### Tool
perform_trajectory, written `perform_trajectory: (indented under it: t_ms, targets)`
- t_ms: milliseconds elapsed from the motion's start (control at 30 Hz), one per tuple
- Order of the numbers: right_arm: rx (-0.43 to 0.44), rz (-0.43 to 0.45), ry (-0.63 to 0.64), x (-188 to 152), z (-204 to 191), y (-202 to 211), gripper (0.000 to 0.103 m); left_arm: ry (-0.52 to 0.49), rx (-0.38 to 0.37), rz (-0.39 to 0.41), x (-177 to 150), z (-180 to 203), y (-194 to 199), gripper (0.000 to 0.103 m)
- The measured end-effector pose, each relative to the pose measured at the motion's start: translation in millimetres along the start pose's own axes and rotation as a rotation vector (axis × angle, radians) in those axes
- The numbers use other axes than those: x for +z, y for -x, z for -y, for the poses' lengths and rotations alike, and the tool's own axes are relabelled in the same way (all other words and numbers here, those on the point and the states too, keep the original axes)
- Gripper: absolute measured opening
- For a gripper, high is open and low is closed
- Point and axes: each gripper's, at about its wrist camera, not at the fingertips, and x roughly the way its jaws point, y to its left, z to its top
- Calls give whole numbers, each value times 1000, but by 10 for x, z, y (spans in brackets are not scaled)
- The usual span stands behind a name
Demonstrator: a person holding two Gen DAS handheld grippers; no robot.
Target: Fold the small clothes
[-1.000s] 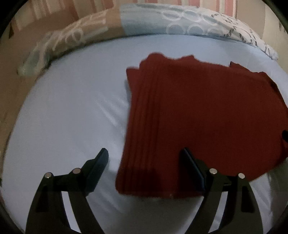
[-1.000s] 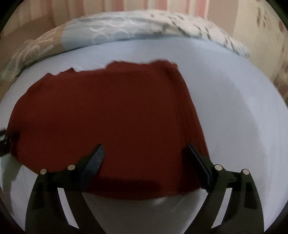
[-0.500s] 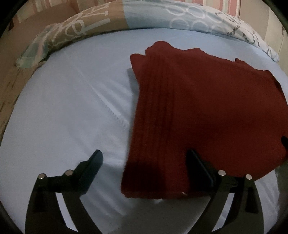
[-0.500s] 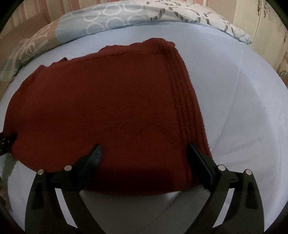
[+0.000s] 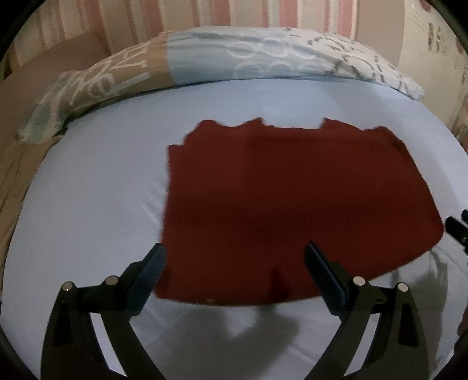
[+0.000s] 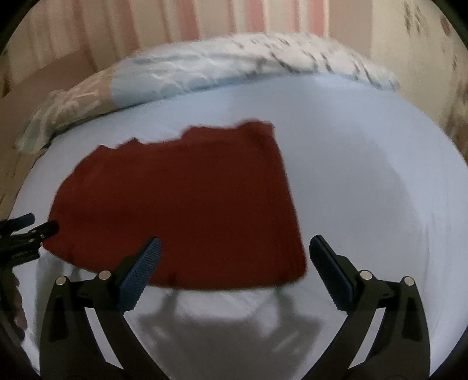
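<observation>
A dark red knitted garment (image 5: 292, 198) lies folded flat on the light blue bed sheet (image 5: 96, 190); it also shows in the right wrist view (image 6: 181, 204). My left gripper (image 5: 235, 264) is open and empty, raised over the garment's near left corner. My right gripper (image 6: 234, 260) is open and empty, raised over the garment's near right corner. The left gripper's tips show at the left edge of the right wrist view (image 6: 32, 225). The right gripper's tip shows at the right edge of the left wrist view (image 5: 457, 229).
A patterned blue and tan pillow (image 5: 204, 58) lies along the far edge of the bed, also in the right wrist view (image 6: 204, 67). A striped wall (image 5: 234, 14) stands behind it. Bare sheet (image 6: 365, 175) lies right of the garment.
Both grippers have pulled back and up from the garment, so it looks smaller and farther. They stay open. The garment lies still.
</observation>
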Motion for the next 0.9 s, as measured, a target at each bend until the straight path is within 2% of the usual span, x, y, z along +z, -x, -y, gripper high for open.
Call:
perform_trajectory:
  t_ms: [67,167,300,367,433,600,667,733,800,900]
  targets:
    - [3,-46,-51,-39,117,-83,100,-23,-11,-3,21,134,-28,95]
    - [19,-56,-127,-80,289,-145,100,-55,-17,11,44,312,-40,95]
    - [60,-116,-258,-148,542,-308,100,-65,-28,14,71,435,-63,95]
    - [67,-151,-277,-182,573,-399,98,-51,-36,17,86,430,-72,95]
    - [40,-161,-264,-211,566,-461,92,-37,-42,9,90,432,-85,95]
    - [30,-155,-255,-238,552,-536,90,-15,-52,-8,76,425,-116,95]
    - [51,-159,-241,-220,530,-568,82,-20,-47,-8,59,427,-121,95]
    - [84,-169,-236,-183,483,-619,66,-22,-45,-13,45,424,-127,95]
    - [103,-186,-241,-160,445,-666,68,-19,-48,-15,33,418,-130,95]
    - [122,-200,-260,-139,435,-747,78,-16,-51,-17,36,418,-132,95]
